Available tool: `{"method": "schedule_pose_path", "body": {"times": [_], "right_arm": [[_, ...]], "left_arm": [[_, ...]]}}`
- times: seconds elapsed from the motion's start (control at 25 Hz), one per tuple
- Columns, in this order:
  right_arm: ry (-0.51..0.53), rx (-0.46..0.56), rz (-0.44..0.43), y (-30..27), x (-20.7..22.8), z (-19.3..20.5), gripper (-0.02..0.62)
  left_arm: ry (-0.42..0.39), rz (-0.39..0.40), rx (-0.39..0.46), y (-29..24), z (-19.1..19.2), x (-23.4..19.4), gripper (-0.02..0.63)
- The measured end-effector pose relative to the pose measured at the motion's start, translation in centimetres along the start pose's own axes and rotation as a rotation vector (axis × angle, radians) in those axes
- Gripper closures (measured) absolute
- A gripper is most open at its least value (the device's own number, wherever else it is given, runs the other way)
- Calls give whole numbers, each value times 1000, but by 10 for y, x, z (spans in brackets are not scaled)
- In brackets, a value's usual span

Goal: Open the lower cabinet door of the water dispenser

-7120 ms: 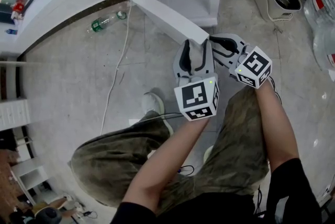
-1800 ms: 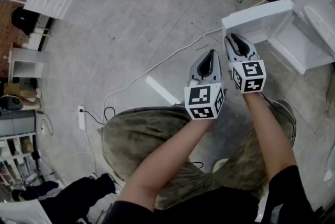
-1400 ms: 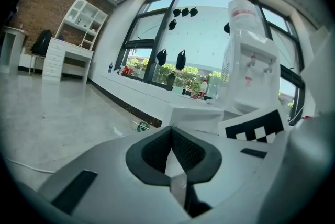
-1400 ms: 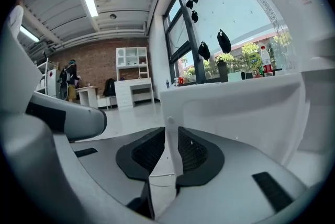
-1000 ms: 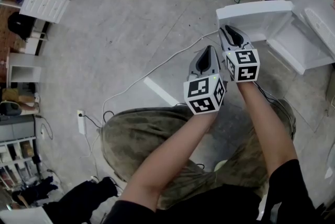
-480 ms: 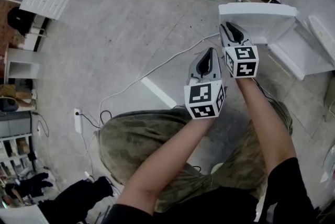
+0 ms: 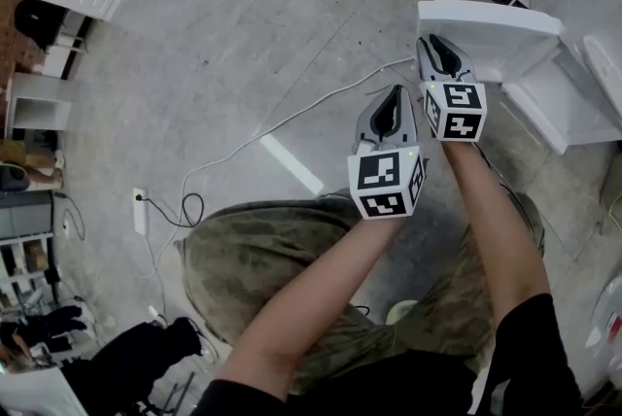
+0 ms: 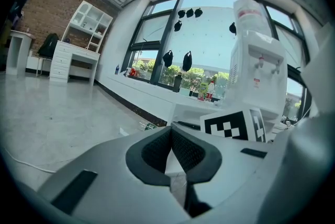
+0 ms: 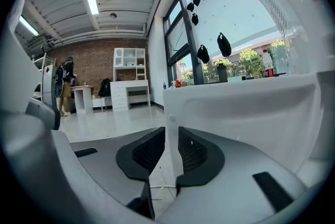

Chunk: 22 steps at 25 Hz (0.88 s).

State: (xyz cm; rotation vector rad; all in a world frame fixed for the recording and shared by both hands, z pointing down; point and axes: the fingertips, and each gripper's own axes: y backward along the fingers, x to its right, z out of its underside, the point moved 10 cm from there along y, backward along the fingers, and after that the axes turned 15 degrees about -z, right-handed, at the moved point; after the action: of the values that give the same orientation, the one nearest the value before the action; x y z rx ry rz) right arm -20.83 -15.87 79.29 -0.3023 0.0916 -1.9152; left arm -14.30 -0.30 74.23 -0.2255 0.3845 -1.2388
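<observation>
While the right gripper (image 9: 171,136) clamps its fingers on the free edge of the lower cabinet door (image 7: 491,25), the door stands open from the water dispenser (image 8: 256,76). Just beside, the left gripper (image 7: 392,105) hovers over the floor (image 7: 194,64), its fingers clenched on nothing.

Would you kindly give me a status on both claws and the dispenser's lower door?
Left claw shut, empty. Right claw clamped on cabinet door edge; door stands open. White cable on floor beside it.
</observation>
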Motion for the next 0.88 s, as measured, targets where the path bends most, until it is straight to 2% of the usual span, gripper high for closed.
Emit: {"method": "schedule_pose_path", "body": {"times": [0.28, 0.4, 0.48, 0.56, 0.64, 0.68, 0.88], "right_arm": [[-41, -5, -11, 23, -6, 5, 528], [-56, -8, -20, 41, -9, 0, 528], [-62, 1, -36, 56, -11, -8, 529], [-68, 20, -57, 70, -12, -20, 543], [-69, 44, -68, 85, -10, -36, 557], [-68, 58, -64, 94, -6, -44, 563], [-56, 102, -5, 140, 1, -81, 589]], "left_arm": [[36, -27, 33, 1, -18, -2, 601], [9, -2, 35, 1, -28, -2, 601], [-50, 13, 44, 2, -40, 2, 601], [-172, 32, 83, 3, -60, 11, 601], [-287, 80, 128, 0, -82, 26, 601], [-318, 119, 140, -4, -94, 34, 601], [-360, 302, 140, -17, -153, 50, 601]]}}
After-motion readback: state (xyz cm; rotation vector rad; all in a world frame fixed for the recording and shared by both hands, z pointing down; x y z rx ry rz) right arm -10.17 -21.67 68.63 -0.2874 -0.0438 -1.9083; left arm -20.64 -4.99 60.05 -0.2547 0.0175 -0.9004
